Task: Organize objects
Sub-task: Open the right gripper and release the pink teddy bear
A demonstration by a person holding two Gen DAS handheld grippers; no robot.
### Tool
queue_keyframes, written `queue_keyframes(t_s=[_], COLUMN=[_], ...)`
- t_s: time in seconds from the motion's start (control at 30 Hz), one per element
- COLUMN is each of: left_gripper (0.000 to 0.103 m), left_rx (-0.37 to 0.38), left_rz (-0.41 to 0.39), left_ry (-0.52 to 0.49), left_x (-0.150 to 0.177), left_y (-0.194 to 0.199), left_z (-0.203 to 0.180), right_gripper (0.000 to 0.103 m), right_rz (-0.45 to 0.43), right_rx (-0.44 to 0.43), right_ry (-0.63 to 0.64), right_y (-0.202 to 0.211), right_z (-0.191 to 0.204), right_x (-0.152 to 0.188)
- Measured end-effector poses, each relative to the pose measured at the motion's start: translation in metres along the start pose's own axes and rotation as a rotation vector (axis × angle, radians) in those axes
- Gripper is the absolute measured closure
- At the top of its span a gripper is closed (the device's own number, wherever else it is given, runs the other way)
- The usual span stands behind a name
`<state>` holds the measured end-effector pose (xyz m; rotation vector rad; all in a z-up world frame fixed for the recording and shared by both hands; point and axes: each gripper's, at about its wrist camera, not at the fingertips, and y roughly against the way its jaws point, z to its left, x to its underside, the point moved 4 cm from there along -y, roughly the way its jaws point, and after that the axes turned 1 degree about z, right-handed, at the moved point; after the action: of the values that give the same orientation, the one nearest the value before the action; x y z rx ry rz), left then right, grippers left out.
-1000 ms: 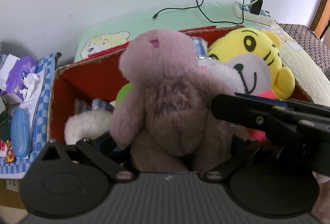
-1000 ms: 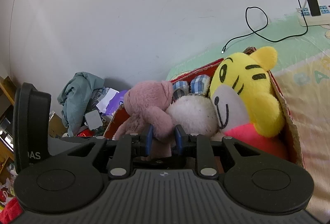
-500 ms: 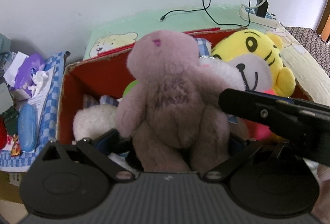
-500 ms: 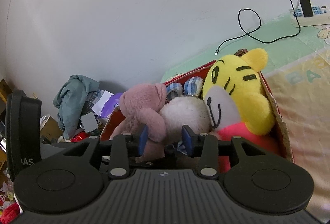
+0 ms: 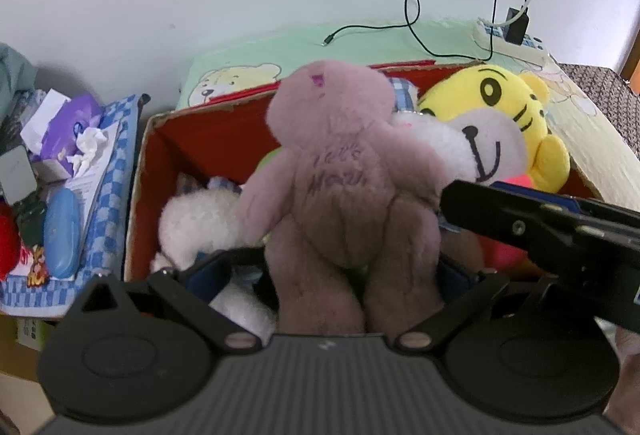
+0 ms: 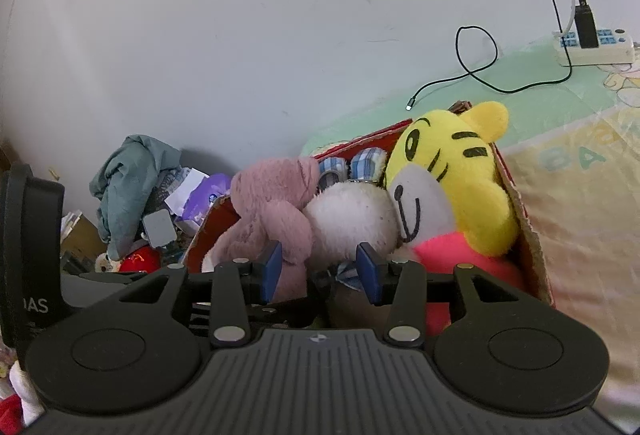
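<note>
The left wrist view shows a blue case (image 5: 61,233) on a checked cloth (image 5: 116,139) left of the red box (image 5: 208,139); the right wrist view hides these behind a grey-green cloth heap (image 6: 128,179). In the box, the pink bear (image 5: 344,171) stands by the near edge, its legs between the spread fingers of the left gripper (image 5: 332,275); I cannot tell if they squeeze. The right gripper (image 6: 318,271) has just been opening, with the bear's arm between its blue pads, loose. A white toy (image 6: 352,219) and yellow tiger (image 6: 452,179) fill the right end. A black cable (image 6: 476,75) lies behind.
</note>
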<state>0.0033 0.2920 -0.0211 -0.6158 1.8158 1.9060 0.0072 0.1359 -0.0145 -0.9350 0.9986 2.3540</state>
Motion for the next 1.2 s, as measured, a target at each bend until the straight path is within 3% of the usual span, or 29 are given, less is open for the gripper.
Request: queue_keyframes(t_s=[0.4, 0.6, 0.93, 1.2], left_gripper=[0.001, 0.001, 0.001, 0.001], left_rx=[0.003, 0.009, -0.088, -0.180], left_rz=[-0.027, -0.026, -0.029, -0.015], left_ry=[0.040, 0.076, 0.102, 0.143], left_x=[0.005, 0.006, 0.006, 0.003], left_y=[0.015, 0.016, 0.024, 0.029], left_z=[0.002, 0.003, -0.006, -0.018], right_gripper=[0.055, 0.051, 0.051, 0.039], right_rz=[0.011, -0.011, 0.004, 0.016], right_rx=[0.101, 0.105, 0.100, 0.098], right_ry=[0.024, 0.027, 0.066, 0.110], right_y=[0.015, 0.022, 0.023, 0.039], right_z=[0.004, 0.005, 0.000, -0.013], right_x=[0.001, -0.001, -0.007, -0.011])
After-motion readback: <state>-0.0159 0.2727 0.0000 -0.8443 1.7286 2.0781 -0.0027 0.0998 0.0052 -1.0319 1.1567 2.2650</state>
